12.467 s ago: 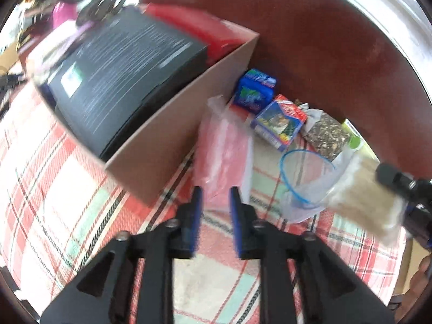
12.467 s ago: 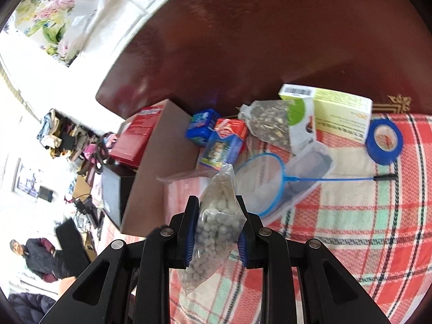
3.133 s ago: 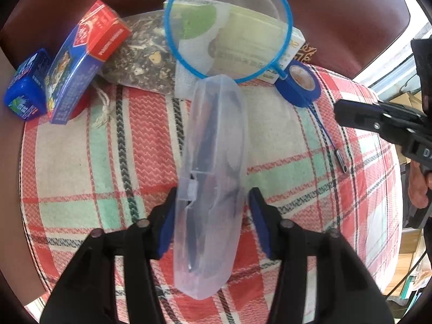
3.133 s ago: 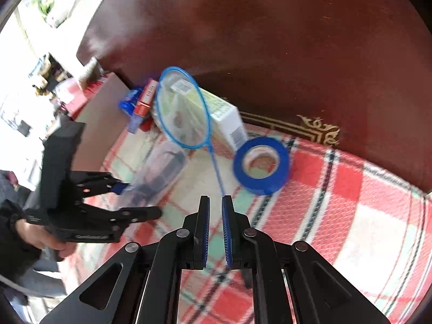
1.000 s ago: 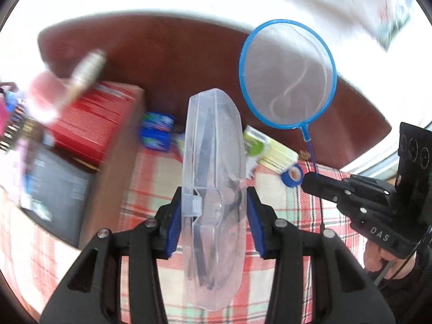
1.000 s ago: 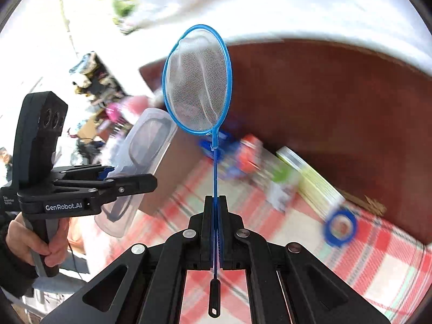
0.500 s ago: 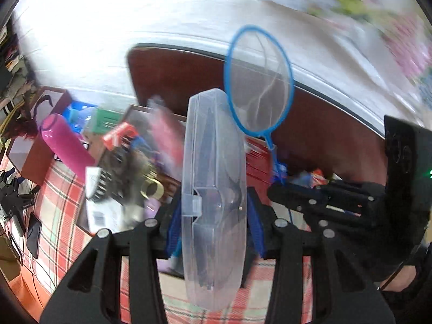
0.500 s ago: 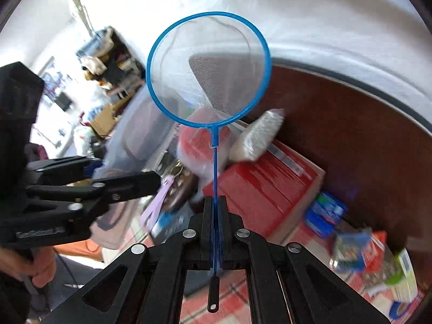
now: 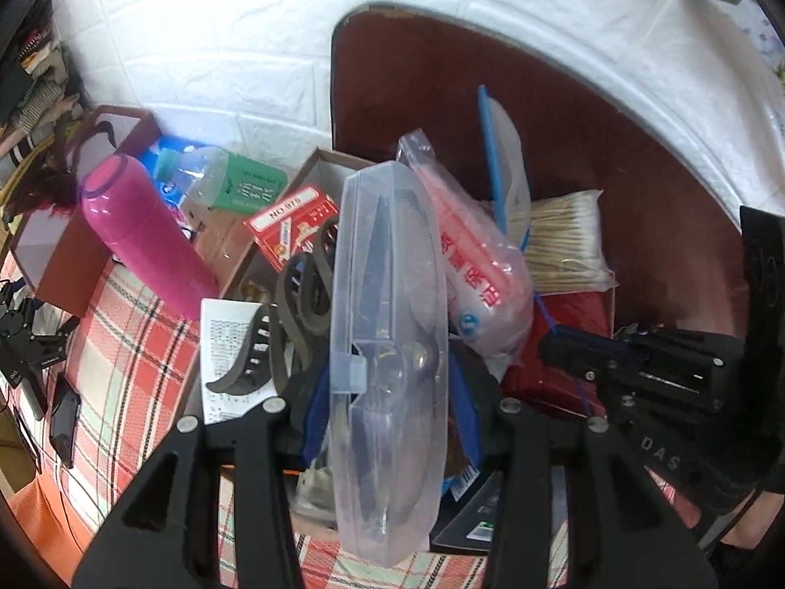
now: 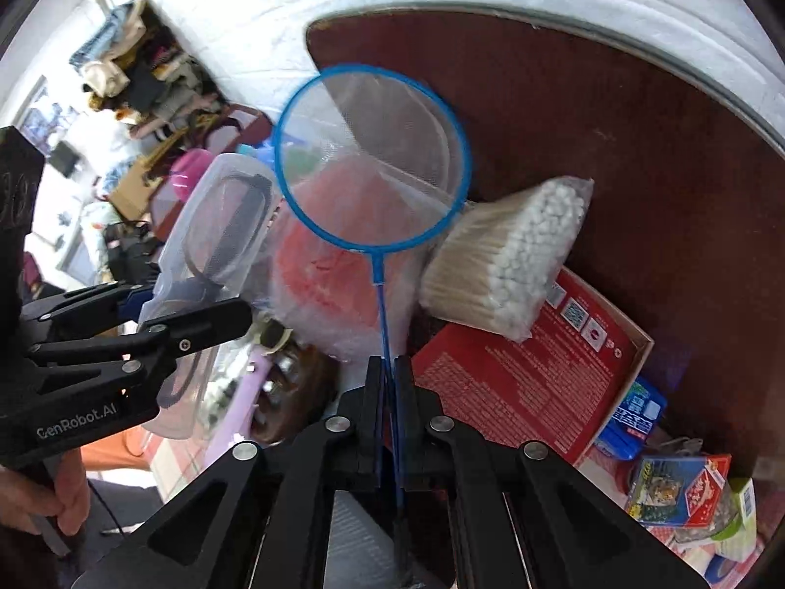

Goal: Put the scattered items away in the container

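Note:
My left gripper [image 9: 390, 392] is shut on a clear plastic case [image 9: 390, 324] and holds it upright over the cardboard box [image 9: 324, 162]. The case also shows in the right wrist view [image 10: 216, 226]. My right gripper [image 10: 387, 368] is shut on the thin handle of a blue net [image 10: 370, 162], hoop up over the box; the net shows edge-on in the left wrist view [image 9: 495, 162]. In the box lie a pink bag [image 9: 476, 265], a cotton swab pack [image 10: 510, 255], a red box [image 10: 520, 373] and black straps [image 9: 294, 304].
A pink bottle [image 9: 142, 235] and a green-labelled bottle [image 9: 221, 181] stand left of the box on the plaid cloth [image 9: 127, 343]. Small blue and red packets [image 10: 677, 486] lie to the right of the box. A dark wooden board [image 10: 638, 147] rises behind.
Both grippers have moved with their loads from the plaid cloth to over the box. The net has turned edge-on in the left wrist view and dropped lower over the bags.

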Demonstrator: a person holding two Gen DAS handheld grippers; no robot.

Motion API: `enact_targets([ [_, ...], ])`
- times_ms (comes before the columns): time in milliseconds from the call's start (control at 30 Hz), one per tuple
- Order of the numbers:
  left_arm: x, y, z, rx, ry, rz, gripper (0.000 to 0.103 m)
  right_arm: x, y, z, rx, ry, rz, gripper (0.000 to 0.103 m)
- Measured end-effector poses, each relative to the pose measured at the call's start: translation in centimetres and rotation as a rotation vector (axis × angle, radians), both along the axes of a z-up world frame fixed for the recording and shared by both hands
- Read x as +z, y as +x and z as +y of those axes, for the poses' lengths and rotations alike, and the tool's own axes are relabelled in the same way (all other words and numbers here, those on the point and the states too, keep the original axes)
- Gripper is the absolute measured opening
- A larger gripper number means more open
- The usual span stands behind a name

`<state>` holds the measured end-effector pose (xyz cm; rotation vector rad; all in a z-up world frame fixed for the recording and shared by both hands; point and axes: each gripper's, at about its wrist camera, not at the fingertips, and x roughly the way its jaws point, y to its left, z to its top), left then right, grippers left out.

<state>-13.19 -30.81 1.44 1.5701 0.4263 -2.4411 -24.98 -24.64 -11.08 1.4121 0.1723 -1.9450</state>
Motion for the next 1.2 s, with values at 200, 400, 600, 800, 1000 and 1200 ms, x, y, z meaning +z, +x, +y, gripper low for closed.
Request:
enact_targets([
  [200, 1.0, 0.2, 0.1, -0.016, -0.059, 0.031, 0.082, 0.9, 0.1, 1.0, -0.074, 0.025, 0.071, 0.079],
  [400, 3.3, 1.1, 0.6, -0.03, -0.117, 0.093, 0.086, 4.1, 1.0, 5.5, -0.164, -0.078, 0.145, 0.079],
  [600, 4.0, 2.0, 1.8, -0.066, -0.085, 0.125, 0.086, 5.3, 3.4, 15.1, -0.299, -0.137, 0.16, 0.079],
  [800, 4.1, 2.3, 8.2, -0.201, -0.045, 0.143, 0.086, 3.4, 6.3, 27.3, -0.49, -0.079, 0.157, 0.079],
  [1000, 1.1, 1.9, 18.9, -0.35, 0.002, 0.116, 0.086, -0.5, 8.3, 39.3, -0.634, -0.029, 0.109, 0.079],
  [1200, -3.7, 0.6, 27.1, -0.406, 0.044, 0.073, 0.086, -4.3, 8.1, 44.1, -0.575, 0.05, 0.145, 0.079],
])
